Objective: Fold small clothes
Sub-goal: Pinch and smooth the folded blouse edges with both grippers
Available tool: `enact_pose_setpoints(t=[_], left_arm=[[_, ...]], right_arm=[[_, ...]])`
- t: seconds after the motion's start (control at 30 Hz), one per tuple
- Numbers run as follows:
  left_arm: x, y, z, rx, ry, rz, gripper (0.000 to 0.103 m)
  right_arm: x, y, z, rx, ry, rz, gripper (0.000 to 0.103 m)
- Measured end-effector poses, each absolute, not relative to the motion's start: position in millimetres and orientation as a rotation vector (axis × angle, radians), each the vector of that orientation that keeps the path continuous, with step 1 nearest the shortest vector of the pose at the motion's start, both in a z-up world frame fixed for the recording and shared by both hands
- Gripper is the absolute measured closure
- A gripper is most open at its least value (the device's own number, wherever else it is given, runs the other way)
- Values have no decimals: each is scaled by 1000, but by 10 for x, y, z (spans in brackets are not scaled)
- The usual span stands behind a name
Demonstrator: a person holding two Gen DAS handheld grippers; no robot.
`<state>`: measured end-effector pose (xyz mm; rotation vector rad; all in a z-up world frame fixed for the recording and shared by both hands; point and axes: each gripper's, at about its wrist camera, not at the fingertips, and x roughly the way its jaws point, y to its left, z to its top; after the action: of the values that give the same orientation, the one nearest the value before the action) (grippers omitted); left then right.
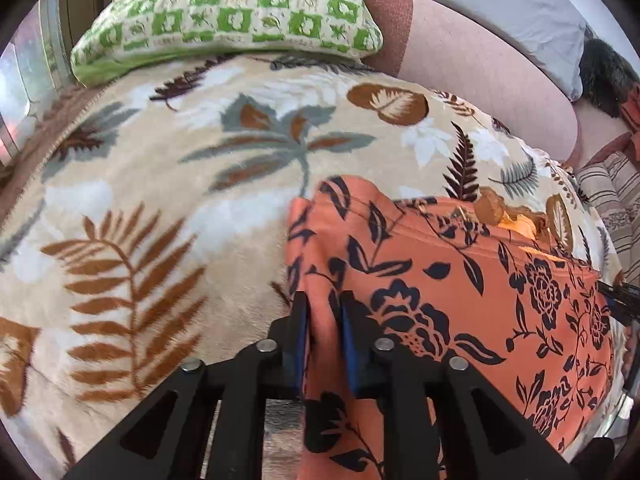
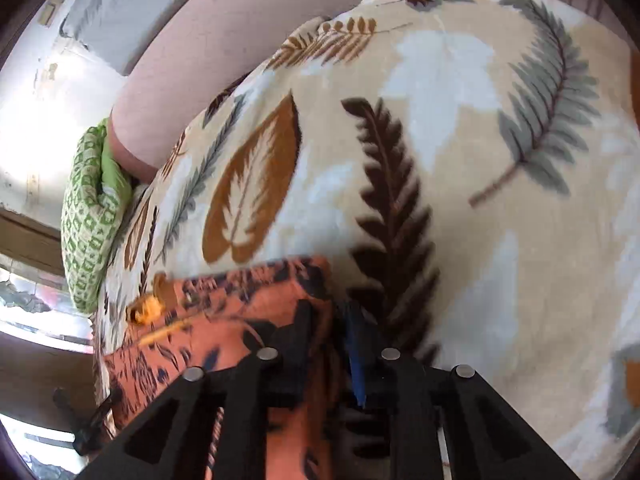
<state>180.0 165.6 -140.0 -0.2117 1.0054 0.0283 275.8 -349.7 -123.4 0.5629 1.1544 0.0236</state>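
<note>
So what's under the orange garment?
The leaf-print blanket lies beneath the orange garment and shows all around it. Whatever is directly under the cloth is covered.

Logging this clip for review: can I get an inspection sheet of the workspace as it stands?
Surface: leaf-print fleece blanket over a bed.
Job's things: orange floral garment lying on the blanket.
Clutter: green patterned pillow; grey pillow.
Grippers: left tongs shut on the garment's edge; right tongs shut on its other edge, blurred.
Cables: nothing seen.
Surroundings: pink headboard; window.
</note>
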Motion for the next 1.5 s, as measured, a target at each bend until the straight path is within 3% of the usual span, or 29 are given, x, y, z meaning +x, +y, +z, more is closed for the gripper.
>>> enact_pose_setpoints(t=[0.13, 0.17, 0.27, 0.33, 0.43, 0.53, 0.63, 0.7, 0.83, 0.9, 1.17, 1.3, 1.33, 1.4, 1.5], left_arm=[[1729, 1629, -1102, -193, 910, 35, 85], [1704, 1604, -1052, -193, 900, 17, 85], [1626, 1470, -1021, -169, 897, -56, 81], [1634, 1377, -1125, -130, 931, -71, 78], [1737, 1360, -1397, -94, 1030, -24, 77], [1627, 1419, -1322, -138, 992, -10, 76], [1512, 1336, -1177, -117, 940, -16, 59], [1465, 1266, -1141, -115, 917, -39, 47], [1518, 1244, -1376, -80, 989, -4, 46], [1543, 1361, -1477, -117, 1013, 23, 50], [1419, 1501, -1218, -196, 926, 45, 49], [1493, 1368, -1380, -99, 996, 56, 48], [1532, 1424, -1471, -102, 1039, 96, 48], [1492, 1567, -1459, -178, 1038, 120, 44], [1432, 1572, -1250, -171, 951, 144, 45]], right_arm=[[2617, -3352, -817, 498, 1066, 78, 77], [2583, -3288, -751, 496, 1058, 109, 71], [2417, -3091, -684, 537, 1082, 223, 36], [2357, -2997, -832, 536, 1148, 306, 36], [2280, -3449, -1257, 606, 1250, -7, 38], [2078, -3603, -1054, 700, 1160, -25, 38], [2044, -3287, -642, 573, 1074, 125, 38], [2097, -3063, -543, 596, 1052, 292, 31], [2184, -2972, -1116, 591, 1247, 189, 31], [2010, -3384, -1309, 743, 1218, -5, 33], [1771, -3017, -690, 679, 1059, 285, 27], [1792, -3031, -1220, 628, 1255, 160, 27], [1744, -3146, -1294, 712, 1247, 108, 31], [1687, -3209, -1115, 775, 1180, 85, 32], [1761, -2908, -726, 594, 1102, 166, 29]])
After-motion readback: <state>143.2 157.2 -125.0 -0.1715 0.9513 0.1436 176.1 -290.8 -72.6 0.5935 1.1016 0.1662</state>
